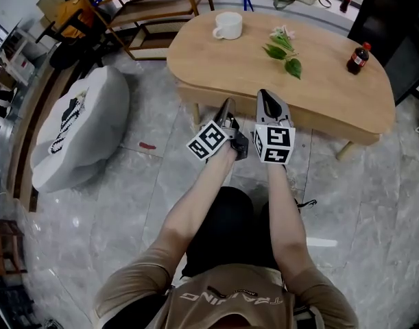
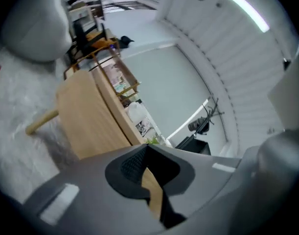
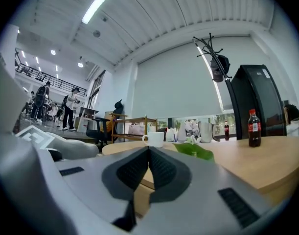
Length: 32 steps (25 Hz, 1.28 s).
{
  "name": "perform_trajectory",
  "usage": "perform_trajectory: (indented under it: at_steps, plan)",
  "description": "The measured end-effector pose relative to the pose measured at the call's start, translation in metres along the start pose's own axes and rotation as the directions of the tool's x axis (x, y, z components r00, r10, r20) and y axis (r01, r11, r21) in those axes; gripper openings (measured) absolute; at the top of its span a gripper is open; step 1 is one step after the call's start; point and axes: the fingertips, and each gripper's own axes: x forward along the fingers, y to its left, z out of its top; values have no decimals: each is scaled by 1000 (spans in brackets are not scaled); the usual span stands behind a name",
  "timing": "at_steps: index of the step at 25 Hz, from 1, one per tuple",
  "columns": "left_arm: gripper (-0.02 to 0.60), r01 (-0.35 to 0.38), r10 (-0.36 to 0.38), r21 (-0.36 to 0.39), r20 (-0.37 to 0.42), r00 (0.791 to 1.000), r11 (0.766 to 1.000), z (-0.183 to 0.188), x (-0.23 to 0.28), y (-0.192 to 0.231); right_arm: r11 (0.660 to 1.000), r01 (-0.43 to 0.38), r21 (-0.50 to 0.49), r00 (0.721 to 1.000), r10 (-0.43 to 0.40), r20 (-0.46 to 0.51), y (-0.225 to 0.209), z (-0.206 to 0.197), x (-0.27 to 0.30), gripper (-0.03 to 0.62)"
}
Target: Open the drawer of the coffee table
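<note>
1. Left hand-held gripper (image 1: pixel 228 107): grey, ribbed pads pressed together, nothing between.
2. Right hand-held gripper (image 1: pixel 267 96): pads likewise together, empty.
3. Just ahead of both: smooth, rounded pale-wood table (image 1: pixel 216 60); drawer outline impossible to make out.

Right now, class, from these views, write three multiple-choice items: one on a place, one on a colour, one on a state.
1. Where on the oval light-wood coffee table does the white ceramic mug stand? A left end in the head view; B beside the bottle; C near edge.
2. Cap colour of the dark cola bottle? A blue; B red; C white.
3. Jaws of the right gripper? A wide apart; B shut on the mug; C together, empty.
1 A, it sits at the table's left; 2 B, the cap shows red; 3 C, its pads meet with nothing between.
</note>
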Motion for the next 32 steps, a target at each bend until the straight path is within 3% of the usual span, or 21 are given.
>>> perform_trajectory:
  at_steps: [1,3,5,11,15,20,25,28,32]
  plan:
    - [6,0,1,-106,10,1000,994,-5,-2,6,1000,1,1,1000,-1,-4,0,-3,-3,5]
    - [6,-8,15,-295,23,1000,956,-15,-4,24,1000,3,-4,1000,-3,-13,1,-8,-7,5]
    - [6,-4,24,-394,46,999,919,-18,-7,36,1000,3,-13,1000,-3,-18,2,-10,-9,5]
    - [6,-1,14,-394,31,999,919,-26,-9,42,1000,17,-26,1000,-18,-20,2,-20,-12,5]
    - [6,-9,14,-441,8,1000,898,-40,-10,57,1000,24,-18,999,-24,-25,7,-34,-12,5]
    - [11,20,1,-474,44,999,881,-44,-6,83,1000,14,-27,999,-15,-46,12,-54,-11,5]
    - [151,-6,26,-510,33,999,860,-61,4,112,1000,5,-26,998,-6,-56,15,-64,-11,5]
    - [172,9,26,-517,60,998,856,-67,10,123,999,8,-33,998,-10,-63,14,-66,-13,4]
    - [178,97,-28,-516,139,990,851,-66,13,124,998,3,-69,997,-8,-73,15,-70,-14,5]
